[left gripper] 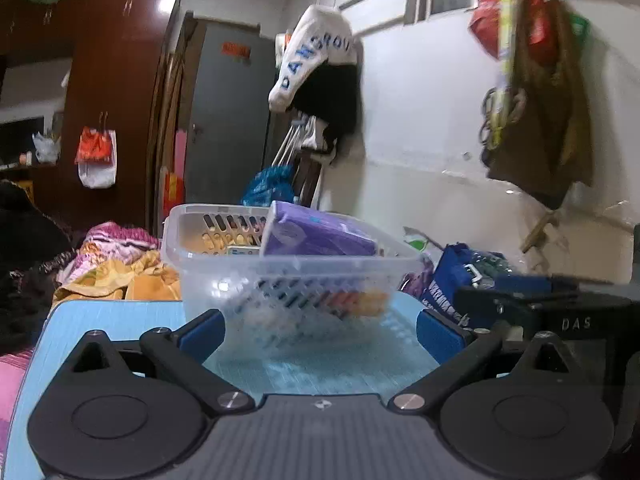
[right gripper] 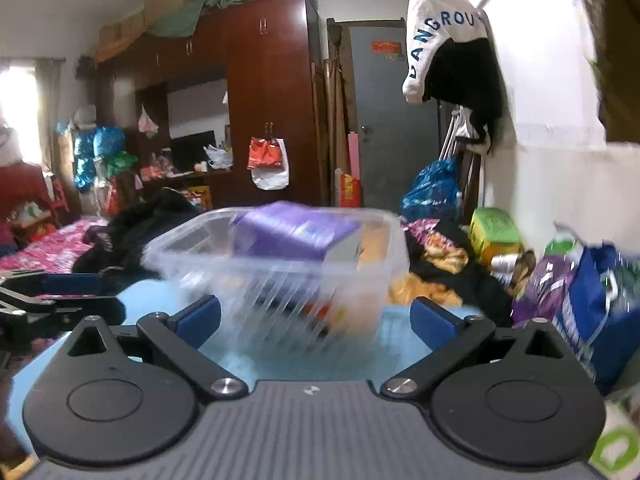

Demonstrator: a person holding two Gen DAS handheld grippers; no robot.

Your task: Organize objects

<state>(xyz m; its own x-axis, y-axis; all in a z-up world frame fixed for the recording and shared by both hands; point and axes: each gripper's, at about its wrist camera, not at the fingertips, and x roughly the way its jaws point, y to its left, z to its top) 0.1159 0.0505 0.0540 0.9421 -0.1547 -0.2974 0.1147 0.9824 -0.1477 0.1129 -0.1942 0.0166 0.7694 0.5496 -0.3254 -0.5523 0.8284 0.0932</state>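
A clear slotted plastic basket (left gripper: 224, 276) stands on a light blue table (left gripper: 120, 320), just ahead of both grippers. It holds a purple pack (left gripper: 316, 232) leaning on its rim, plus small colourful items low inside. My left gripper (left gripper: 320, 332) is open and empty, its blue pads either side of the basket's near wall without touching it. My right gripper (right gripper: 316, 320) is also open and empty, facing the same basket (right gripper: 192, 256) and purple pack (right gripper: 292, 232), which are motion-blurred. The left gripper's body (right gripper: 48, 300) shows at the left of the right wrist view.
Crumpled yellow and pink cloth (left gripper: 116, 264) lies behind the table at left. A blue bag (right gripper: 592, 320) and a green box (right gripper: 496, 232) sit at right by the white wall. Dark clothes (right gripper: 132, 232) lie on the bed. A brown wardrobe (right gripper: 268, 100) stands behind.
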